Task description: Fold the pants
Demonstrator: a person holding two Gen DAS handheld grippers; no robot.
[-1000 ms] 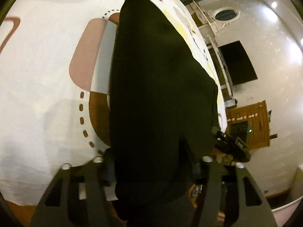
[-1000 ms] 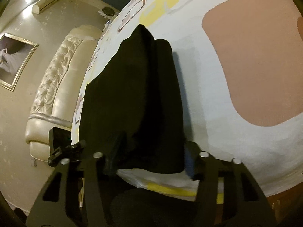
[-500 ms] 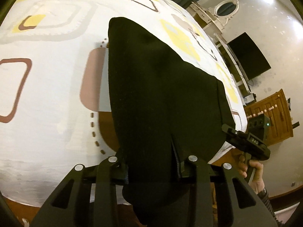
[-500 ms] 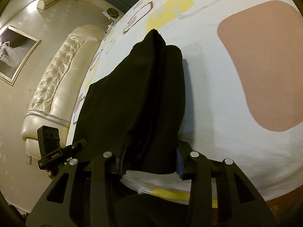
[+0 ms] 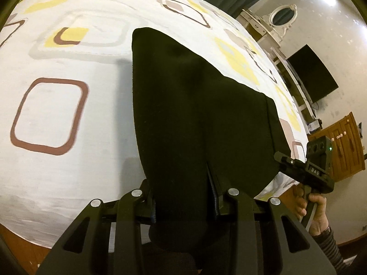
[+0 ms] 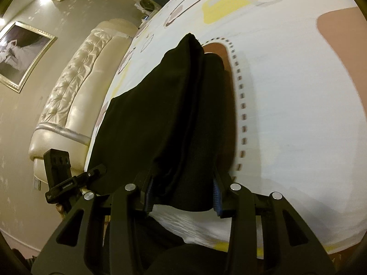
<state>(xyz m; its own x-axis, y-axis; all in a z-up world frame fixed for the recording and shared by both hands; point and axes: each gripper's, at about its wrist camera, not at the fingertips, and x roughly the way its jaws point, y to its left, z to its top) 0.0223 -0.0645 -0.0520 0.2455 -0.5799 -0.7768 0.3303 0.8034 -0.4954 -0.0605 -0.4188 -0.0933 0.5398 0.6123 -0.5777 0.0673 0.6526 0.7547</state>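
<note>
A bedroom: a bed under a white sheet printed with yellow and brown squares, a tufted cream headboard at one side. Black pants lie along the sheet, their near end raised off it. The left gripper tilts steeply down, its 2 jaws clamped on a bunch of that fabric. The right gripper points less steeply, its 2 blue-padded jaws pinching the other near corner. In the left view, the person's right hand grips its handle, a striped cuff showing.
</note>
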